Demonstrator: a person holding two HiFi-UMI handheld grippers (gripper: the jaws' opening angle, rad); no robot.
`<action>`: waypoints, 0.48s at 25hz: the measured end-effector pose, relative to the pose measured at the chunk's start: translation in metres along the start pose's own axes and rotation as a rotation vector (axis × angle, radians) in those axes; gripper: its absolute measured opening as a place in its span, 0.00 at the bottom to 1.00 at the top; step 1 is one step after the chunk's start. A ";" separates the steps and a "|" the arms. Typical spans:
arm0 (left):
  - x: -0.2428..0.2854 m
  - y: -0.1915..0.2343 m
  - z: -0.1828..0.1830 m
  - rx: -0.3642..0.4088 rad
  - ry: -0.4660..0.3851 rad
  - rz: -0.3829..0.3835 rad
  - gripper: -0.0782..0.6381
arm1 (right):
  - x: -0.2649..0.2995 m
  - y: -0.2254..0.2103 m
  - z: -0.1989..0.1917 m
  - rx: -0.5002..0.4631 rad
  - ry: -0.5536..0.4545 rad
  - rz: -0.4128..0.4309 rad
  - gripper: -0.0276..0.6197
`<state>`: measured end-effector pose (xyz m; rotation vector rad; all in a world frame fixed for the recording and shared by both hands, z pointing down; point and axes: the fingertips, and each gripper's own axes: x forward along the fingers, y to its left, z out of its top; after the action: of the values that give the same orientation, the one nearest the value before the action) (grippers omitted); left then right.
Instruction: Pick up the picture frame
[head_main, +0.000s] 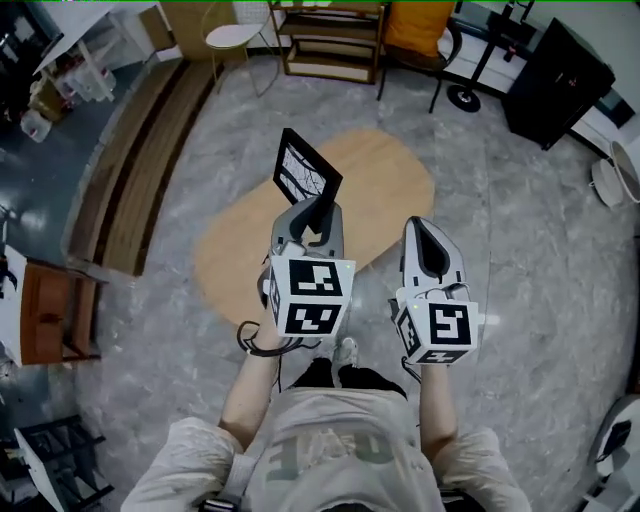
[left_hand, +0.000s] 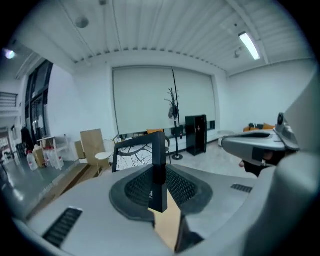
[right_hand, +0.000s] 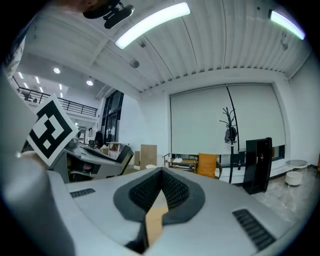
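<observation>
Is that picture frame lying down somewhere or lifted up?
Lifted: the left gripper clamps the frame by its edge, holding it tilted in mid-air.

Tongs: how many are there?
2. The left tongs grip the black picture frame by its edge; the right tongs are beside them on the right, shut with nothing between them.

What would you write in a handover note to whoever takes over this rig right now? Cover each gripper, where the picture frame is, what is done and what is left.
Left gripper: shut on the black picture frame, clamped on one edge.
Right gripper: jaws together, empty, beside the left one.
Frame: in the air in front of the person, above the tan oval tabletop, touching nothing but the jaws.
Done: the pick-up.
Left: nothing of the pick-up itself; probably just hold the grip firm.
</observation>
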<state>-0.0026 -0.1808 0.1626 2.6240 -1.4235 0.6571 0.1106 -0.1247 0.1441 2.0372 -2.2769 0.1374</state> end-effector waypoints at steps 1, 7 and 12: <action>-0.018 0.006 0.009 -0.043 -0.046 0.006 0.22 | -0.006 0.009 0.014 0.000 -0.025 0.008 0.05; -0.113 0.040 0.019 -0.207 -0.269 0.105 0.22 | -0.037 0.070 0.060 -0.040 -0.124 0.107 0.05; -0.154 0.054 -0.001 -0.258 -0.347 0.197 0.22 | -0.049 0.105 0.051 -0.048 -0.129 0.178 0.05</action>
<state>-0.1200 -0.0905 0.0940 2.4964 -1.7380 0.0188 0.0113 -0.0707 0.0865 1.8701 -2.5104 -0.0388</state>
